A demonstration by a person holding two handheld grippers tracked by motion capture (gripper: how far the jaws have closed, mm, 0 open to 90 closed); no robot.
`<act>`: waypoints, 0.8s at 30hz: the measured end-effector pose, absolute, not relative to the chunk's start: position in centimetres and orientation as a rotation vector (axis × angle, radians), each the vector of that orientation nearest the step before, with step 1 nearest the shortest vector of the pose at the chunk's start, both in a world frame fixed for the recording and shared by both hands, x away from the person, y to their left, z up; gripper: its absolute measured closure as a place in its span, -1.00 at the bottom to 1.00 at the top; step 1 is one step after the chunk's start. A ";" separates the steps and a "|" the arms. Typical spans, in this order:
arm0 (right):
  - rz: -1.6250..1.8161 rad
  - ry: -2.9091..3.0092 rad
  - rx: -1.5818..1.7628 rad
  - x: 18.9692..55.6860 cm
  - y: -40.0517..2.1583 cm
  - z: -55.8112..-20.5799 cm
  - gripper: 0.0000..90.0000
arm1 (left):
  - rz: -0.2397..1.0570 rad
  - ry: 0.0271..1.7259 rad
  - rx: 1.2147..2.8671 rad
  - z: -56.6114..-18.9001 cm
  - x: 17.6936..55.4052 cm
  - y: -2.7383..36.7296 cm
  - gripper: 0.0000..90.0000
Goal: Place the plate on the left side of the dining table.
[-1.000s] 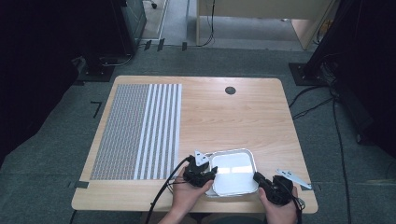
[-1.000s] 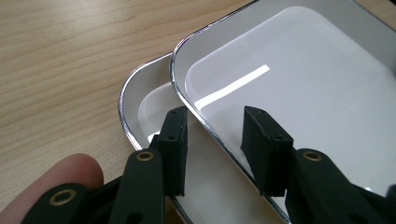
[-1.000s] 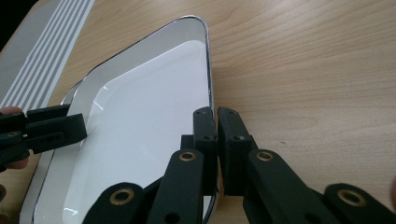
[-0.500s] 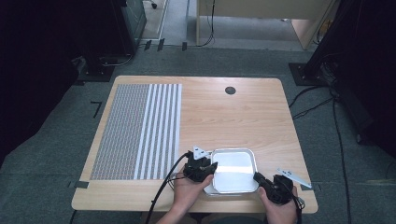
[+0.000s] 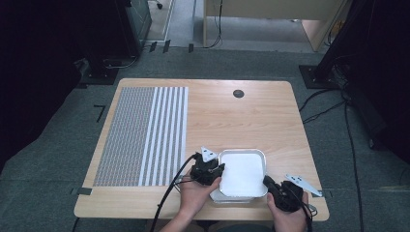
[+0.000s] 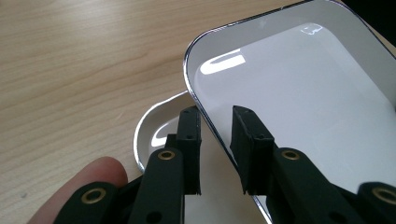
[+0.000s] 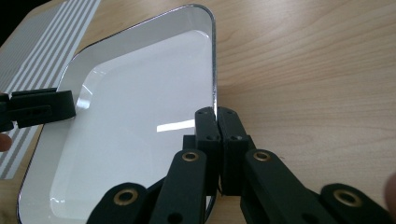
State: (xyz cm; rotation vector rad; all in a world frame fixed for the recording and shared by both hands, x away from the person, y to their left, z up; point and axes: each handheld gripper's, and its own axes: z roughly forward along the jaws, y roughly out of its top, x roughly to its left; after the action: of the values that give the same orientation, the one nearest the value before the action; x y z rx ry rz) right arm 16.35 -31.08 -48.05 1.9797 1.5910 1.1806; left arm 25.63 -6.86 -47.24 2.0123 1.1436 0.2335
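Observation:
A white tray (image 5: 241, 152) with a shiny rim sits near the table's front edge, held a little above a second tray (image 6: 150, 135) of the same kind. My right gripper (image 7: 216, 112) is shut on the upper tray (image 7: 140, 116) at its right rim, and in the high view the right gripper (image 5: 267, 182) sits at the tray's front right corner. My left gripper (image 6: 217, 126) straddles the left rim of the tray (image 6: 299, 93). Its jaws have just been closing, with a gap still beside the rim. The high view shows the left gripper (image 5: 218, 170) at the tray's left side.
A grey and white striped mat (image 5: 145, 135) covers the left part of the wooden table (image 5: 241, 116). A black round grommet (image 5: 238, 93) sits at the far edge. Cables trail off the front edge by the person's hands.
The left gripper has edged in against the tray's left rim. The tray and the right gripper have hardly moved.

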 end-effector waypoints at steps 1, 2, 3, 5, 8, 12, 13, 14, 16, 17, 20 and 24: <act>1.170 1.588 1.974 16.6 -30.8 -47.8 0.99 | 0.247 1.149 2.015 -47.1 25.8 -6.9 0.65; 1.170 1.588 1.974 16.6 -30.8 -47.8 0.99 | 0.247 1.149 2.015 -47.1 25.8 -6.9 0.65; 1.166 1.588 1.973 16.7 -30.6 -47.8 0.99 | 0.249 1.152 2.013 -47.1 25.9 -6.8 0.65; 1.159 1.591 1.969 16.9 -30.4 -47.5 1.00 | 0.246 1.157 2.010 -47.0 26.1 -6.6 0.66; 1.157 1.604 1.976 17.5 -29.9 -47.2 1.00 | 0.264 1.157 2.014 -46.7 26.2 -6.1 0.65; 1.169 1.615 1.974 18.1 -29.0 -46.9 1.00 | 0.279 1.163 1.999 -46.1 26.6 -4.7 0.66; 1.171 1.619 1.969 18.3 -28.7 -46.7 0.99 | 0.279 1.168 1.990 -46.0 26.8 -4.3 0.66; 1.174 1.622 1.961 18.5 -28.3 -46.5 0.99 | 0.278 1.174 1.981 -45.8 26.9 -3.9 0.67; 1.180 1.629 1.956 18.9 -27.6 -46.2 0.99 | 0.282 1.187 1.966 -45.6 27.2 -3.1 0.68; 1.180 1.634 1.954 19.1 -27.3 -46.1 0.99 | 0.285 1.195 1.961 -45.5 27.4 -2.7 0.68; 1.178 1.652 1.944 19.9 -26.2 -45.7 0.99 | 0.296 1.209 1.954 -45.2 27.8 -1.7 0.70; 1.182 1.675 1.937 20.8 -24.8 -45.4 0.99 | 0.303 1.223 1.948 -44.9 28.4 -0.1 0.71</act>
State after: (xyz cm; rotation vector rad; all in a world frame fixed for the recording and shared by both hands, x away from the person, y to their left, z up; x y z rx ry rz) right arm 20.79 -24.77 -45.37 1.9370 1.6750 1.1822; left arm 28.40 -0.12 -44.87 1.9477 1.2230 0.3035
